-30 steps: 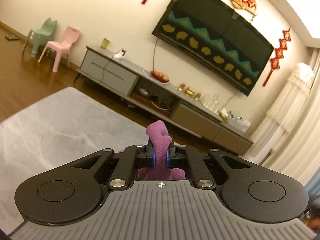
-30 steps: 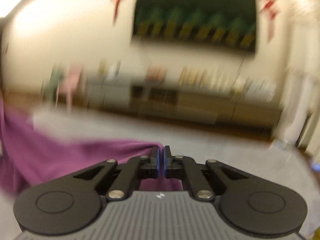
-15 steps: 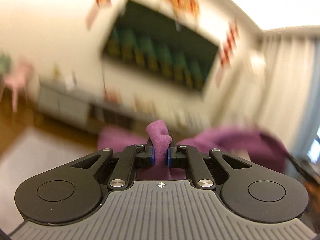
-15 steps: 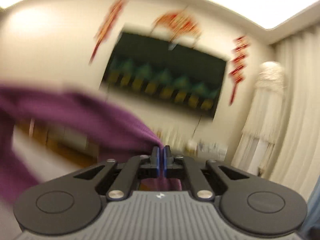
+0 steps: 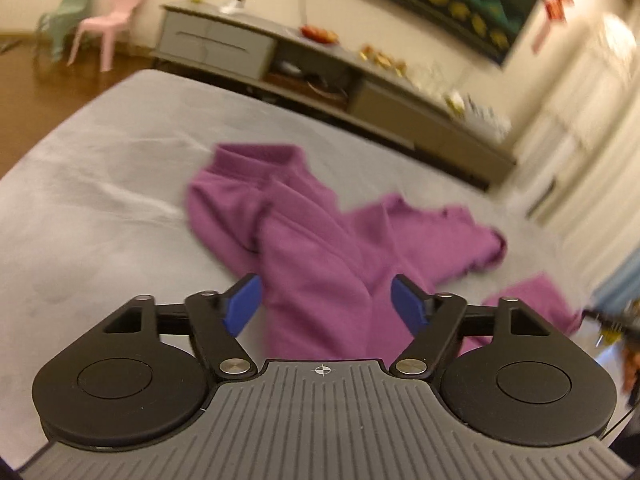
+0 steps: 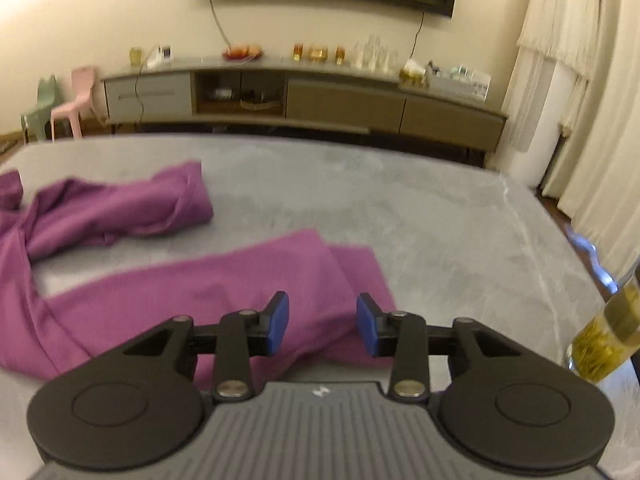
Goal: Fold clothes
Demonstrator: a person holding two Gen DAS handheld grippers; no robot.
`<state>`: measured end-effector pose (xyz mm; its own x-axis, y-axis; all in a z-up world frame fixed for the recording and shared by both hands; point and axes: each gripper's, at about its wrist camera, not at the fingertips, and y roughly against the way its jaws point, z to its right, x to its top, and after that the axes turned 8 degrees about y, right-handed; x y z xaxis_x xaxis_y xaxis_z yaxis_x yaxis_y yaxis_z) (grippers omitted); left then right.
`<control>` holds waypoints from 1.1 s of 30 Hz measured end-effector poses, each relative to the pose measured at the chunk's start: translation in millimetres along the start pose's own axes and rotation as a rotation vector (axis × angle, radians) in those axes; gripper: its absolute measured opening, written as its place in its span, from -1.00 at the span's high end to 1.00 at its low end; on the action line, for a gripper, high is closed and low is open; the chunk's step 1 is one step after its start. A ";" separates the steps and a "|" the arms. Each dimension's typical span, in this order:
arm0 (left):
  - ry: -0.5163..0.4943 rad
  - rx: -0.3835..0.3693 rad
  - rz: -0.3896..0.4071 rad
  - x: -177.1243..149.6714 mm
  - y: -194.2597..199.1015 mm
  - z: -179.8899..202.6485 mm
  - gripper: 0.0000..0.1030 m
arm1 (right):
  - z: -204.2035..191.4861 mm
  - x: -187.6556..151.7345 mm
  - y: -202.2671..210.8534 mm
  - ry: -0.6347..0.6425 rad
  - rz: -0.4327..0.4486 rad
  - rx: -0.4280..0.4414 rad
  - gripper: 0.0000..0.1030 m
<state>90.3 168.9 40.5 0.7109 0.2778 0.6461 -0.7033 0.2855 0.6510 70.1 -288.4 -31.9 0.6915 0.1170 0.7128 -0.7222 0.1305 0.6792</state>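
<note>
purple garment lying loose ahead of both claws

the purple garment [image 5: 320, 248] is sprawling crumpled on the grey desk [image 5: 100, 184], not yet folded. the left claw [image 5: 326, 306] is standing wide apart, its jaws having just been opening, with cloth showing below and between the blue pads but nothing pressing on it. the right claw [image 6: 318, 322] is standing partly apart, also having just been opening, over a flat strip of the same garment [image 6: 224, 280]. that strip is running crosswise from the right claw toward the left, while a bunched sleeve-like part is lying farther off. i am judging the right claw nearer the strip's free end, the left nearer the collar-side bulk.
</note>
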 end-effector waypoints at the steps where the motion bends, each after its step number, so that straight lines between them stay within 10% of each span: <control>1: -0.050 0.029 -0.001 -6.0 -10.9 11.1 -0.44 | -2.7 -0.8 -5.6 0.009 -0.018 0.004 0.27; 4: -0.187 0.140 -0.001 -21.5 -47.3 42.7 -0.42 | -16.0 -7.0 -8.8 0.020 -0.041 0.019 0.18; 8: -0.117 0.205 -0.010 -19.4 -74.2 28.1 1.00 | -25.1 -11.1 -4.3 0.027 -0.049 0.016 -0.05; 18: 0.446 0.170 0.267 8.5 50.5 -90.7 1.00 | 71.5 -33.8 -12.6 -0.608 -0.079 0.168 -0.21; 23: 0.540 0.186 0.194 -19.7 40.6 -104.3 -0.08 | 82.8 -50.4 -24.0 -0.792 -0.099 0.317 -0.21; 33: 0.470 0.213 0.113 -33.2 6.0 -83.1 -0.48 | 90.3 -47.4 -48.2 -0.848 -0.097 0.378 -0.28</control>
<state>62.8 237.6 -10.2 0.5213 0.6913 0.5004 -0.7258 0.0508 0.6861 70.9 -389.2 -82.6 0.6156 -0.6550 0.4383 -0.7213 -0.2442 0.6481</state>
